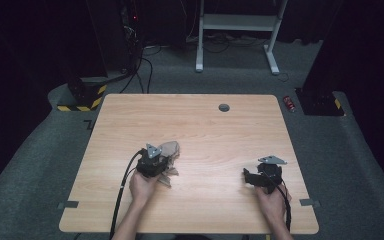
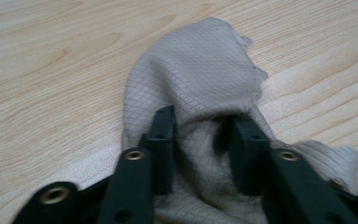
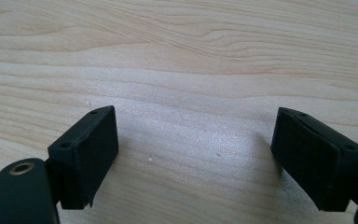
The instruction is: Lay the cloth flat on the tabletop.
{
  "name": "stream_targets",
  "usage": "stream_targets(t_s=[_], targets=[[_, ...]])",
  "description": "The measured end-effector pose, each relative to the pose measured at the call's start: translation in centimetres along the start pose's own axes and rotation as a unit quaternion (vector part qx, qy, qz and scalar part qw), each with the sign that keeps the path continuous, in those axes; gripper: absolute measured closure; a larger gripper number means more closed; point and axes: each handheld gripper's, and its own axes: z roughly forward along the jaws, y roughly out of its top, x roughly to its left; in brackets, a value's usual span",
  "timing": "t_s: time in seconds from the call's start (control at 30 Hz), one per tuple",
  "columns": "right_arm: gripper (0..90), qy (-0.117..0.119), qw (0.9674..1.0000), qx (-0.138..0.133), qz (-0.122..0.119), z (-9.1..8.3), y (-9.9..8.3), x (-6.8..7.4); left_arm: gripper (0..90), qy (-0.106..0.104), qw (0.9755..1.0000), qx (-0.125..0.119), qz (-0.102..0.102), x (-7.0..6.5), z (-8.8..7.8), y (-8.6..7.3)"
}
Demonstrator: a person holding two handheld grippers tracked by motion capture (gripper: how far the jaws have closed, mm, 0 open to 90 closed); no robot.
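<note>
A crumpled beige cloth (image 1: pixel 171 149) with a fine diamond weave lies left of centre on the wooden table (image 1: pixel 205 125). My left gripper (image 1: pixel 164 161) comes down on its near part. In the left gripper view the cloth (image 2: pixel 200 65) bunches up between the two black jaws, and my left gripper (image 2: pixel 205 128) is shut on that fold; a ribbed edge trails off to the right. My right gripper (image 1: pixel 248 176) rests low over bare wood at the table's right side, pointing left. In the right gripper view my right gripper (image 3: pixel 196 144) stands open with only wood grain between its fingers.
A round cable hole (image 1: pixel 224 107) sits near the table's far edge. Grey tape tabs (image 1: pixel 68 204) mark the near corners. On the floor beyond are a white desk frame (image 1: pixel 237 22), a red can (image 1: pixel 289 103) and a yellow-black striped base (image 1: pixel 82 97).
</note>
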Motion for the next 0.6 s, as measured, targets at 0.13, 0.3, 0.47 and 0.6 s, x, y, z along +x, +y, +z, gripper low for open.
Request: stream_targets(t_s=[0.13, 0.3, 0.47, 0.6], targets=[[14.4, 0.0, 1.0, -0.001, -0.001, 0.0, 0.0, 0.0, 78.7, 0.003, 1.0, 0.0, -0.008, 0.1, 0.1, 0.1], [14.5, 0.0, 1.0, 0.0, -0.001, 0.0, 0.0, 0.0, 81.4, -0.013, 0.9998, -0.01, -0.013, 0.1, 0.0, 0.2], [14.4, 0.0, 1.0, -0.001, -0.001, 0.0, 0.0, 0.0, 81.3, -0.03, 0.9993, -0.021, 0.001, -0.8, -0.5, 1.3], [14.4, 0.0, 1.0, 0.0, -0.001, 0.0, 0.0, 0.0, 81.3, -0.055, 0.9977, -0.04, 0.002, -1.8, -1.0, 2.6]])
